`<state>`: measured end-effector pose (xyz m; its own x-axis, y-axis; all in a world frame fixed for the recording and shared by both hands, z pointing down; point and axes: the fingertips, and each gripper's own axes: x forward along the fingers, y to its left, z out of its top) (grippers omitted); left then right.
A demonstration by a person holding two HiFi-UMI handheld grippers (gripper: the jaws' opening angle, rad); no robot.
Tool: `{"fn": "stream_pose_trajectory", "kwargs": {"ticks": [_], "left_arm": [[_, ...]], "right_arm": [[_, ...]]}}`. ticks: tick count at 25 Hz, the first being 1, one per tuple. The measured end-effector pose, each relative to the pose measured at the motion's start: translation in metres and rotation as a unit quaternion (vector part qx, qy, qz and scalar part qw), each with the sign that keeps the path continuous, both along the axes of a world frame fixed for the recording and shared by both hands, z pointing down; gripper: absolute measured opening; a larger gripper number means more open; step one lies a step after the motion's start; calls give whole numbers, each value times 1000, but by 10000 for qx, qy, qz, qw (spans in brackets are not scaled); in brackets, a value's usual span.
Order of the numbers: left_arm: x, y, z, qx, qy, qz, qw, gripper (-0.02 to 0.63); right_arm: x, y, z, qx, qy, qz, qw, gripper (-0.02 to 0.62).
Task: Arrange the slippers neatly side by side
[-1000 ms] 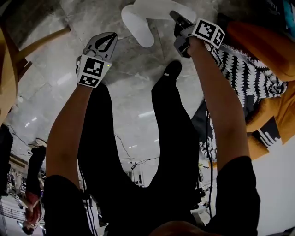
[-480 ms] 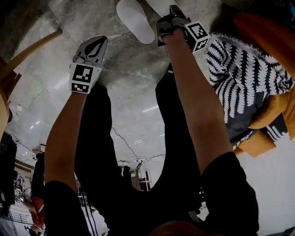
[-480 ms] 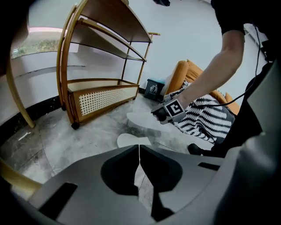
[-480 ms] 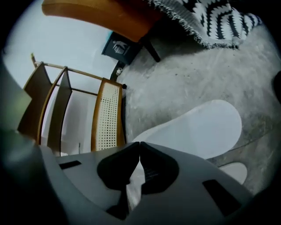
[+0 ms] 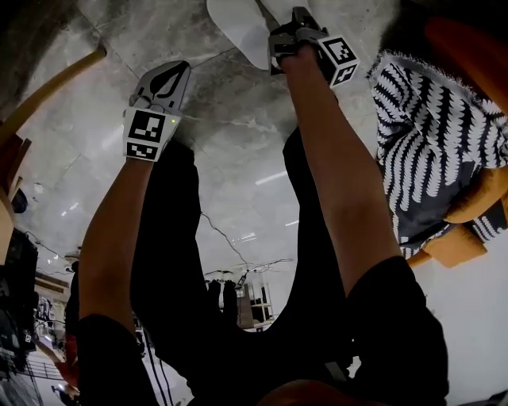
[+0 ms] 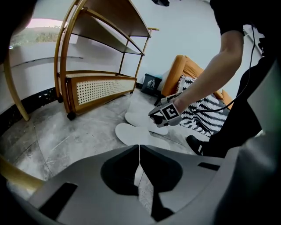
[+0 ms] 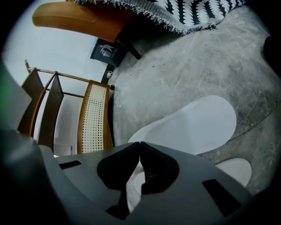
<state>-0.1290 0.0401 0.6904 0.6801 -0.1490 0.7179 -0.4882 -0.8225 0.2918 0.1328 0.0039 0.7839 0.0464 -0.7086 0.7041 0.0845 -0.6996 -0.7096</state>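
Two white slippers lie on the grey stone floor, one (image 6: pixel 131 134) nearer and one (image 6: pixel 141 118) just behind it, their ends overlapping. In the head view only one slipper (image 5: pixel 238 24) shows, at the top edge. My right gripper (image 5: pixel 295 17) hovers low over them, its marker cube (image 6: pixel 171 112) beside the far slipper. Its jaws (image 7: pixel 139 144) are shut with nothing seen between them; one slipper (image 7: pixel 193 125) lies just ahead and the other (image 7: pixel 235 169) at lower right. My left gripper (image 5: pixel 181 70) is shut and empty (image 6: pixel 139 147), short of the near slipper.
A wooden shelf with a rattan panel (image 6: pixel 96 83) stands at the back left. An orange chair with a black-and-white patterned throw (image 5: pixel 444 135) is at the right. A black bin (image 6: pixel 151 83) sits by the wall. The person's black shoe (image 6: pixel 195 145) is near the slippers. A wooden leg (image 5: pixel 48 87) crosses the left.
Both grippers have come down toward the floor. The right one has rolled and shifted left over the slippers, which now sit at the head view's top edge.
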Motion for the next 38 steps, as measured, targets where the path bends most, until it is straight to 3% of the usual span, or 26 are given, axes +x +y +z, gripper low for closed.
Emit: {"fn": "stream_pose_trajectory", "kwargs": {"ticks": [8,12,17,21,23,24,27,29,30,33,35,38], "left_arm": [[-2,-2,7,-44,-166,277,9995,20],[-4,-6,7,-56,-259,261,9993,20],[2,-2,1,-37,-247,326,9992,20],[4,3,-3,-49,-241,308,9992,21],[5,6,-3,-56,-261,351,9990,20],[5,6,-4,-56,-285,366,9989,21],[6,7,-13,-89,-377,319,9987,20],[10,5,-25,-105,-431,241,9987,20],[13,3,-34,-103,-445,189,9988,20],[29,-2,-79,-98,-397,13,9992,20],[43,-3,-123,-58,-278,-56,9996,20],[69,-30,-200,309,64,-177,9993,17]], "right_arm": [[-12,0,2,65,-299,61,9995,35],[-17,6,6,18,-610,353,9975,35],[-29,10,9,-84,-985,360,9944,36],[-33,9,5,-94,-888,-103,9960,50],[-28,8,0,-106,-761,-323,9965,143],[-26,8,-3,-174,-708,-458,9963,147],[-24,25,-12,-787,-545,-1247,9876,135],[-19,38,-26,-1229,-130,-2200,9676,90],[-15,41,-38,-1312,209,-2755,9521,51],[-11,35,-100,-860,1244,-4310,8896,34],[-13,28,-160,-274,1963,-5142,8344,31],[-19,-2,-258,811,3192,-6061,7240,31]]}}
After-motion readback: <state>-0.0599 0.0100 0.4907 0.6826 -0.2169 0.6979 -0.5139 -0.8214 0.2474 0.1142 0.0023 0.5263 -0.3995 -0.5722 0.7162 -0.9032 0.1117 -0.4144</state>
